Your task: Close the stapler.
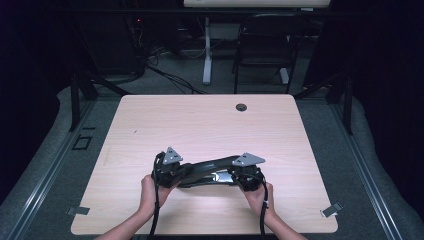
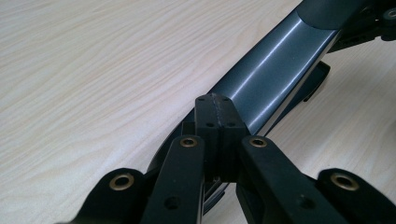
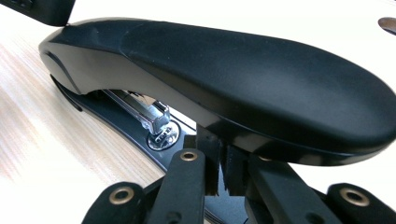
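High view, black stapler (image 1: 207, 170) on table (image 1: 200, 120), between both claws, touching.

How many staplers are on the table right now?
1. The stapler lies near the table's front edge, with the left gripper at one end and the right gripper at the other.
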Tool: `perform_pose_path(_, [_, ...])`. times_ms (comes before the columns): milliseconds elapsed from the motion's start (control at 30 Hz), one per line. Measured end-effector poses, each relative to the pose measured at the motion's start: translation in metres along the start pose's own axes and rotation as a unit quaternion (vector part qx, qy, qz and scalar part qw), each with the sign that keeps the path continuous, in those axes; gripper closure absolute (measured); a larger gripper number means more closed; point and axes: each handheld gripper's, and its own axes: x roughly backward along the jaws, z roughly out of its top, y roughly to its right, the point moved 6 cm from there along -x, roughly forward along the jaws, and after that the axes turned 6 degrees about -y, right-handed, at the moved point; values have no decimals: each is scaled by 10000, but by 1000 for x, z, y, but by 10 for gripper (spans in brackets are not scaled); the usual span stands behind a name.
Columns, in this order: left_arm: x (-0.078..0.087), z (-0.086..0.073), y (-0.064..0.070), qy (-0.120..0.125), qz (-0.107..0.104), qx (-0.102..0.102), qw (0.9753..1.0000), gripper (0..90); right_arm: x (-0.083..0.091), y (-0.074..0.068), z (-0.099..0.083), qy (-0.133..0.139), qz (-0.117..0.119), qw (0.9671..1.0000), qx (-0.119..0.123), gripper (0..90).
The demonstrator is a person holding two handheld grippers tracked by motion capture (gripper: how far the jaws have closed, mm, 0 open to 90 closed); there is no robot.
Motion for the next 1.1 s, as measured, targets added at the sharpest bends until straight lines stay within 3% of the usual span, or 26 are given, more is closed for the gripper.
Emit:
perform_pose_path(300, [-3, -2, 2, -43, -23, -42, 10000, 900, -11, 6, -11, -234, 30, 9996, -169, 871])
perform_pose_path(567, [-3, -3, 0, -65, -63, 0, 10000, 861, -12, 5, -15, -458, 73, 9989, -75, 871])
perform_pose_path(667, [-1, -3, -2, -100, -85, 89, 9999, 778, -10, 4, -20, -708, 89, 9974, 83, 871])
perform_pose_path(800, [3, -3, -9, -44, -42, 257, 9997, 598, 0, 18, -25, -756, 4, 9971, -20, 874])
perform_pose_path(933, [9, -4, -15, -10, -10, 320, 9995, 452, 14, 35, -25, -644, -83, 9977, -210, 874])
perform_pose_path(1100, [17, -8, -27, 32, 35, 484, 9988, 353, 26, 44, -19, -502, -159, 9981, -320, 879])
